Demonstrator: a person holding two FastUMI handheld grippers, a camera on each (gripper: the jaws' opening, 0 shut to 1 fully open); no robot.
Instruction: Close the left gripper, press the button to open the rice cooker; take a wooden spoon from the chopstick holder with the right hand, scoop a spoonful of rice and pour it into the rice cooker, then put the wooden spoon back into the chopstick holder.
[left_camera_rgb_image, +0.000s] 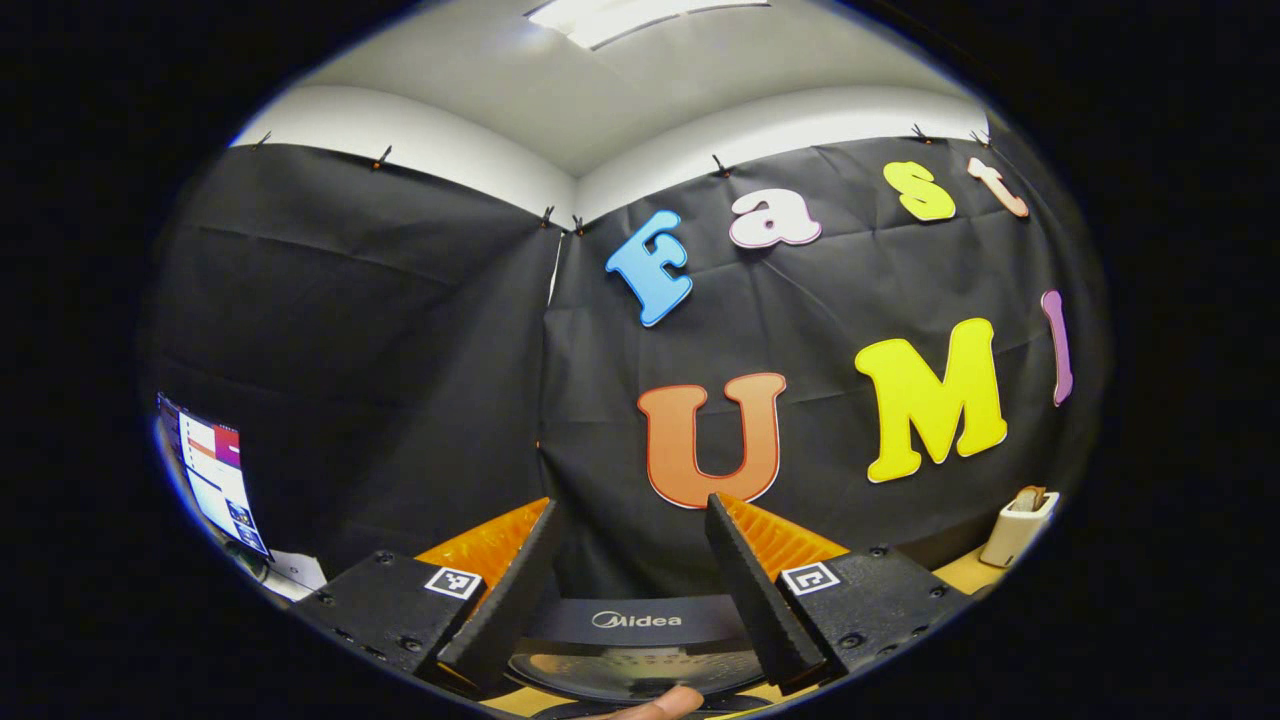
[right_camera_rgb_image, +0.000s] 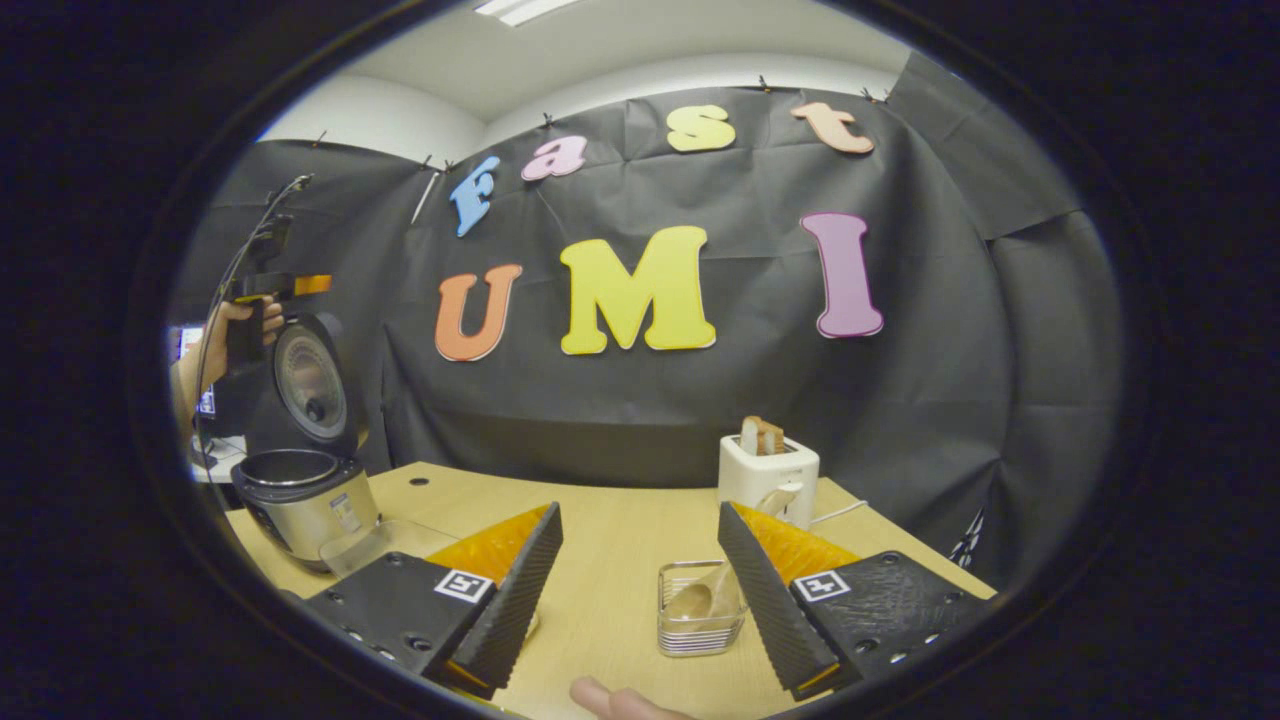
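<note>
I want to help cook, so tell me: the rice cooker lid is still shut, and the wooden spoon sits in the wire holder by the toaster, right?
Not quite. The rice cooker lid is up and open, as the right gripper view shows. The wooden spoon does sit in the wire holder by the toaster.

In the right gripper view, bare bench (right_camera_rgb_image: 610, 540) runs up the centre of the frame between the rice cooker (right_camera_rgb_image: 300, 505) at lower left and the chopstick holder (right_camera_rgb_image: 700, 610) at lower centre. The cooker's raised lid (right_camera_rgb_image: 310, 385) blocks the left side. A toaster (right_camera_rgb_image: 768, 475) stands behind the holder, right of centre.
</note>
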